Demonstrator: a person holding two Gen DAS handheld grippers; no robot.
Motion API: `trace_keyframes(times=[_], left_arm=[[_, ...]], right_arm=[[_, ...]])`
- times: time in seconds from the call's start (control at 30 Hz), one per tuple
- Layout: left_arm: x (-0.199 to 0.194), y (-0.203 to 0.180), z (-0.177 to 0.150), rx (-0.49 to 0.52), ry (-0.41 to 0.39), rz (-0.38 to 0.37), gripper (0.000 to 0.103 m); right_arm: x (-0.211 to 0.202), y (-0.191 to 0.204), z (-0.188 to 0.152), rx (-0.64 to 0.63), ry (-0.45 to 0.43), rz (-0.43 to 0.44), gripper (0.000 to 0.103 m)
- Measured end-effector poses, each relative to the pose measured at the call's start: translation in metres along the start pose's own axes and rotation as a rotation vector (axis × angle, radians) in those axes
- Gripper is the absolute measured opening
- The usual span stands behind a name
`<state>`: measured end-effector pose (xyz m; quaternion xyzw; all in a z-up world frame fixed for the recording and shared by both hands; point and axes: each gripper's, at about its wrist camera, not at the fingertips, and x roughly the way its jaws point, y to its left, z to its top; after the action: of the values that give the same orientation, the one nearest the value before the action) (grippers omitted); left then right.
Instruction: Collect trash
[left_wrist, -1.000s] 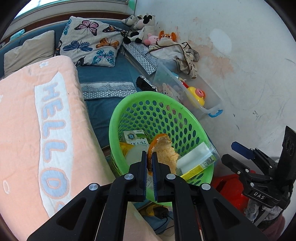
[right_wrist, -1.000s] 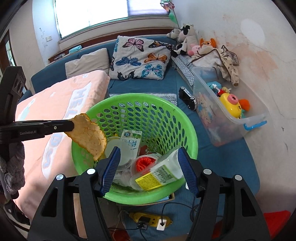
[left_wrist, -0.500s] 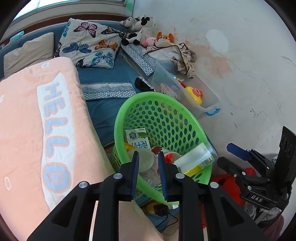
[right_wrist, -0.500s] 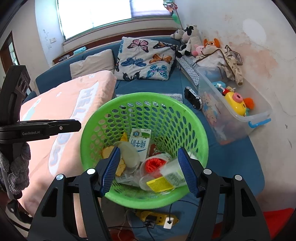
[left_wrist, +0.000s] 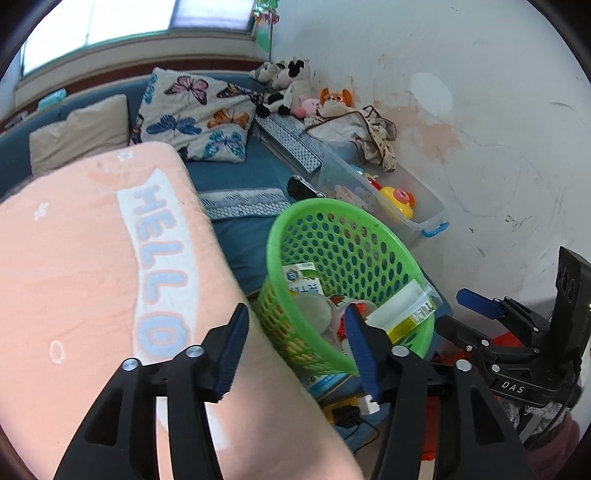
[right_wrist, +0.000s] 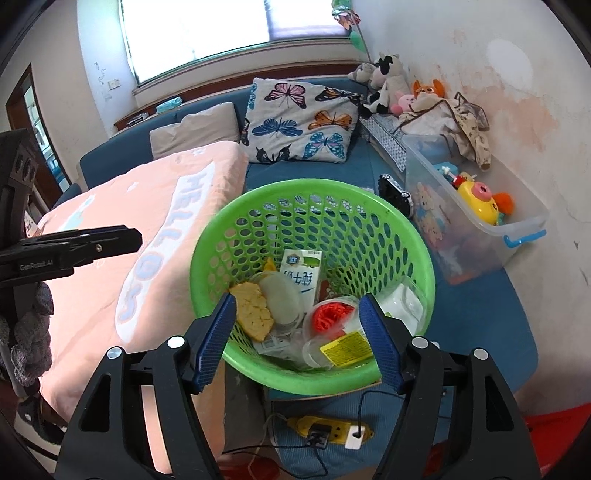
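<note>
Your left gripper (left_wrist: 295, 332) has just been spreading its jaws, and nothing sits between the blue pads now; they stand apart, framing the near edge of the green basket (left_wrist: 369, 225) on one side and the peach "HELLO" blanket (left_wrist: 92, 266) on the other. Your right gripper (right_wrist: 297, 326) has also just widened a little and is empty, its jaws splayed to either side of the basket's near rim, which lies directly ahead of and below the fingertips.

Inside the basket, just past your right gripper's left pad, lies the yellowish crumpled piece (right_wrist: 253, 312), resting against a pale round lid (right_wrist: 282, 299). Beside these, further in, a milk carton (right_wrist: 301, 275) leans upright. Near the right pad are a clear cup with red contents (right_wrist: 330, 315), a yellow-labelled wrapper (right_wrist: 345, 349) and a white packet (right_wrist: 404, 302).

Below the basket, closer to you, a yellow power strip (right_wrist: 328, 434) lies on the blue surface.

Beyond the basket, to the right, a clear storage bin (right_wrist: 524, 221) holds toys. Further back are a butterfly pillow (right_wrist: 299, 122), a beige pillow (right_wrist: 195, 129) and stuffed animals (right_wrist: 384, 86) against the wall.
</note>
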<state>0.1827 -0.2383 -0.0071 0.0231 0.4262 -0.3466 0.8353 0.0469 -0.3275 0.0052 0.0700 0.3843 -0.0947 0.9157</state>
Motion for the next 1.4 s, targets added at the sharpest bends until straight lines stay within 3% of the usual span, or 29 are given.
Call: trace_keyframes(times=[0.6, 0.97, 1.4], left_arm=[[-0.071, 0.029, -0.041, -0.005, -0.113, 0.152, 0.086], [-0.107, 0.053, -0.069, -0.006, -0.166, 0.265, 0.094], [-0.14, 0.07, -0.102, -0.039, -0.21, 0.356, 0.095]], right_arm=[[-0.031, 0.044, -0.021, -0.017, -0.082, 0.031, 0.083], [-0.042, 0.078, -0.033, -0.054, -0.127, 0.018, 0.094], [-0.058, 0.105, -0.045, -0.032, -0.187, 0.062, 0.095]])
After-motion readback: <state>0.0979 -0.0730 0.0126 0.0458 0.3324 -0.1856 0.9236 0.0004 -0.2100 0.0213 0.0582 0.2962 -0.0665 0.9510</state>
